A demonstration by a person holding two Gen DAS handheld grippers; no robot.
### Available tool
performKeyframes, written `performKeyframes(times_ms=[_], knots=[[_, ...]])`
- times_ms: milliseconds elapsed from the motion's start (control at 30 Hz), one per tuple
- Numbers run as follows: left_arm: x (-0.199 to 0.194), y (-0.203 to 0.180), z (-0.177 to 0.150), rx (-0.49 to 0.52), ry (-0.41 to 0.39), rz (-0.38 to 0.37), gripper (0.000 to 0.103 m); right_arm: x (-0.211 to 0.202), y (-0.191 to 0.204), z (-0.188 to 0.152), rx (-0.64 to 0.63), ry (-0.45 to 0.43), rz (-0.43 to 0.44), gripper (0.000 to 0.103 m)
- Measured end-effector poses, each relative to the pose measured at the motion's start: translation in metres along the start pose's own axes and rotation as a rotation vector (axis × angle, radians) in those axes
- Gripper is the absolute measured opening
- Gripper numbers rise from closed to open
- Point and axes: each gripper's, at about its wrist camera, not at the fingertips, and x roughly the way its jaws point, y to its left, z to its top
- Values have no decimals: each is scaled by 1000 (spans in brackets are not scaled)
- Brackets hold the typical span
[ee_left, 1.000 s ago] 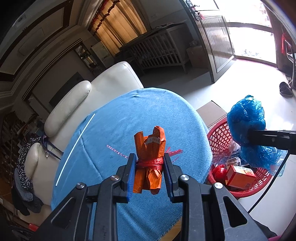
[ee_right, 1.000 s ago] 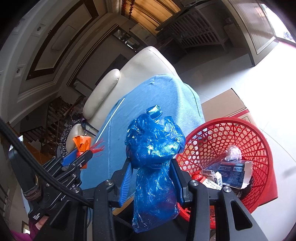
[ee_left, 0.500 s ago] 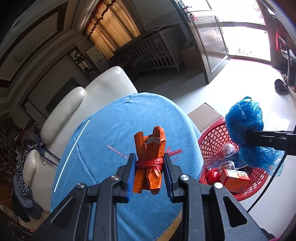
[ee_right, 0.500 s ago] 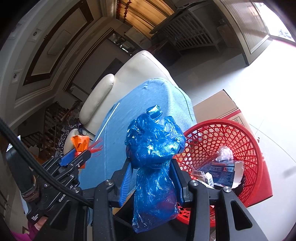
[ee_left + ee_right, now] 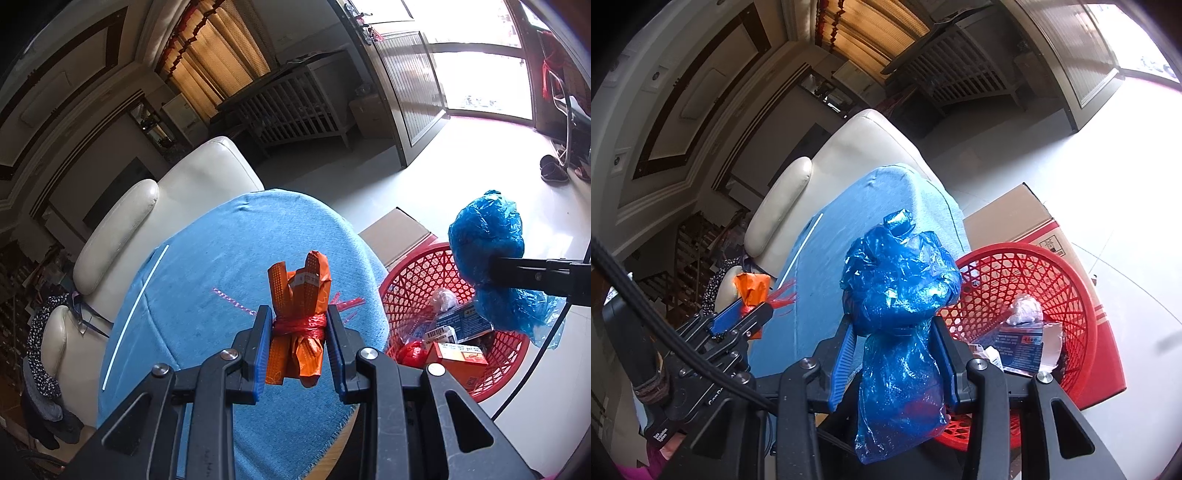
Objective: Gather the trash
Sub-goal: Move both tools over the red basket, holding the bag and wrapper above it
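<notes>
My left gripper (image 5: 298,325) is shut on an orange wrapper bundle (image 5: 300,295) tied with red string, held above the blue cloth (image 5: 221,280) of a round table. My right gripper (image 5: 893,343) is shut on a crumpled blue plastic bag (image 5: 899,291), which hangs beside the table edge near the rim of a red mesh basket (image 5: 1071,280). The basket (image 5: 406,280) holds several boxes and wrappers. In the left wrist view the blue bag (image 5: 487,240) hangs over the basket's right side. The left gripper with its orange bundle (image 5: 751,286) shows at the left of the right wrist view.
A cream leather sofa (image 5: 155,206) stands behind the table. A cardboard box (image 5: 1008,218) sits on the pale floor beside the basket. A white crib (image 5: 295,114) and a dark door (image 5: 410,85) are farther back. Shoes (image 5: 552,173) lie near the doorway.
Both views have shifted slightly; the basket and table sit a little farther left and lower in frame. Both grips are unchanged.
</notes>
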Motion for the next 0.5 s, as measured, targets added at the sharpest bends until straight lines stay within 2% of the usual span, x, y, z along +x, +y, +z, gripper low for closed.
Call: performKeyframes(times_ms=[500], knots=[[4, -11, 3, 17, 13, -27, 30, -8, -11, 1, 26, -8, -10, 43]])
